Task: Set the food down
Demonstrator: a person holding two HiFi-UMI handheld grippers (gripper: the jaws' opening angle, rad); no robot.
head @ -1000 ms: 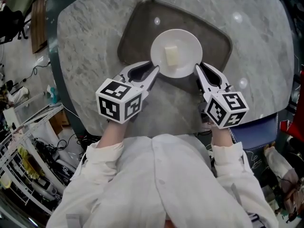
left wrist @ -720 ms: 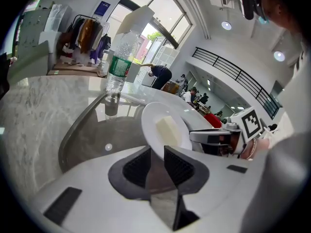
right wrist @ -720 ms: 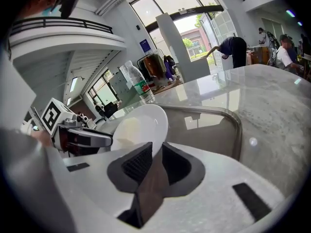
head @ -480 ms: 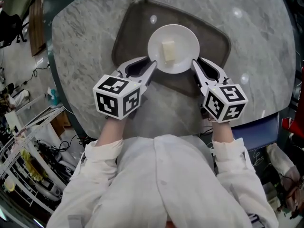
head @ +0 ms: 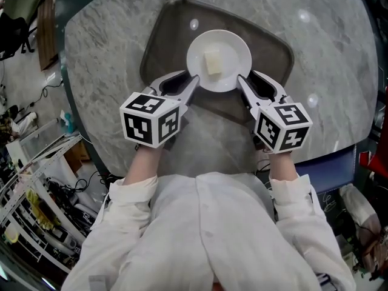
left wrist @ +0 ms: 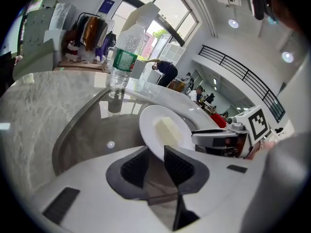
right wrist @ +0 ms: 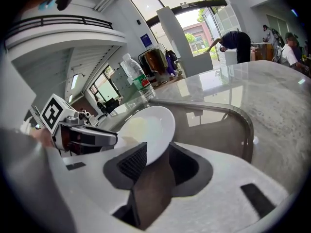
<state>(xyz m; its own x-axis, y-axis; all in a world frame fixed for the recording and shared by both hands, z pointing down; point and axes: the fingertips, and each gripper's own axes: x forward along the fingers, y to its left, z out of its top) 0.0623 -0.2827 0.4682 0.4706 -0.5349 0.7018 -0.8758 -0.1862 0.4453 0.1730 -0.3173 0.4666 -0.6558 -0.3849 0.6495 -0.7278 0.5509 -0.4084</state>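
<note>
With the left gripper (head: 194, 81) clamped on the plate (head: 234, 52) rim and the right gripper (head: 240, 81) just opened around the opposite rim, the plate, upper centre over the tray (head: 276, 53), may tip one-sidedly, spilling the food (head: 213, 61).

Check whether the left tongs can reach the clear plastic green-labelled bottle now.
Probably not yet: the left tongs look clamped on the round white plate's rim, and the clear plastic bottle stands at the dark tray's far edge.

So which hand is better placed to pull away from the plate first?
Likely right: the right gripper has just been opening, jaws apart around the plate rim; the left gripper clamps it.
</note>
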